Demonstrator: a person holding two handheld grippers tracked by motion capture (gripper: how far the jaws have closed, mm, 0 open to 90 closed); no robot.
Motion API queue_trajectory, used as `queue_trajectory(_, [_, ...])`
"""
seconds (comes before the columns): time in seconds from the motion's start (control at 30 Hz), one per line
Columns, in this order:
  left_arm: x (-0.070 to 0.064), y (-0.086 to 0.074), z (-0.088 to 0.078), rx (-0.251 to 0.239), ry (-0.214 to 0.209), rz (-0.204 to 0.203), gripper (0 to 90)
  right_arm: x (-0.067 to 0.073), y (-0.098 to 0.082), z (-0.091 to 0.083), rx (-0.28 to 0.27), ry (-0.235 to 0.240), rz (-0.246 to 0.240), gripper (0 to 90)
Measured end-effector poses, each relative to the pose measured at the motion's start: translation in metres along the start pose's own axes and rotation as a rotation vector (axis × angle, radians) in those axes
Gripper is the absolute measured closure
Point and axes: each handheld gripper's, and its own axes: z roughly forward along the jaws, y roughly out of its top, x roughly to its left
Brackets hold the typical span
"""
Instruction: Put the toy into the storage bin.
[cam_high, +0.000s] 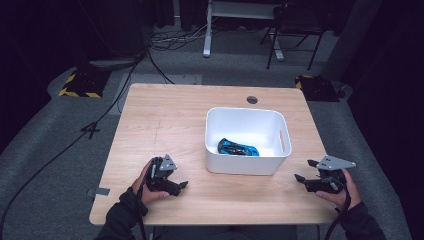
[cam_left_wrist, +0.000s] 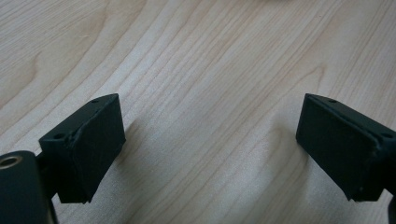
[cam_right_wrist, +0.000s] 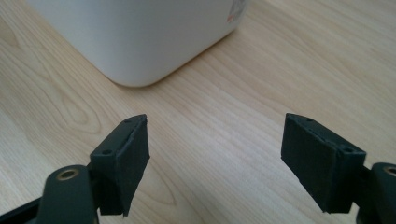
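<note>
your left tool (cam_high: 176, 186) sits low over the near left part of the surface (cam_high: 165, 120), its jaws spread wide with nothing but bare wood grain between them, as the left gripper view makes plain. your right tool (cam_high: 306, 171) hangs at the near right edge of the surface, partly off the side, and its jaws are spread too with nothing between them; in the right gripper view they frame bare wood, with a rounded corner of the white bin (cam_right_wrist: 140, 37) just beyond them. that bin (cam_high: 247, 167) stands right of the surface's middle, reaching toward the far edge, and the blue toy car (cam_high: 238, 148) lies on its floor against the near wall, slightly tilted along its length. with the car inside and both tools empty, the placing looks done to me, or else you are about to fetch the car out; the pictures alone do not settle which. the tools rest on either side of the bin, well apart from it and from each other, which keeps both clear of its walls and leaves either hand free to go in over the rim. if you do reach in, the right tool seems the better choice, since it already points toward the bin's near right corner. the car lies close under the near wall, so you would have to come down steeply over that rim; a shallow approach could knock the bin and slide it across the surface. the slot handle (cam_high: 282, 141) in the right wall offers no route in.
</note>
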Motion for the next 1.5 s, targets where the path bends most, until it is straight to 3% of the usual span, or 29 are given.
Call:
queue_trajectory(0.6, [0.0, 0.0, 0.0, -0.001, 0.0, -0.001, 8.3, -0.013, -0.037, -0.003, 0.027, -0.009, 0.076, 23.6])
queue_trajectory(0.87, [0.0, 0.0, 0.0, 0.0, 0.0, -0.001, 8.3, -0.02, -0.055, -0.005, 0.026, -0.009, 0.138, 22.9])
queue_trajectory(1.07, [0.0, 0.0, 0.0, 0.001, 0.001, -0.001, 8.1, -0.026, -0.067, -0.003, 0.023, -0.015, 0.216, 20.3])
queue_trajectory(1.27, [0.0, 0.0, 0.0, 0.0, 0.0, -0.001, 8.0, -0.024, -0.071, -0.001, 0.014, -0.048, 0.22, 18.2])
queue_trajectory(1.5, [0.0, 0.0, 0.0, 0.0, 0.002, -0.002, 8.0, -0.025, -0.07, 0.0, 0.018, -0.047, 0.217, 16.9])
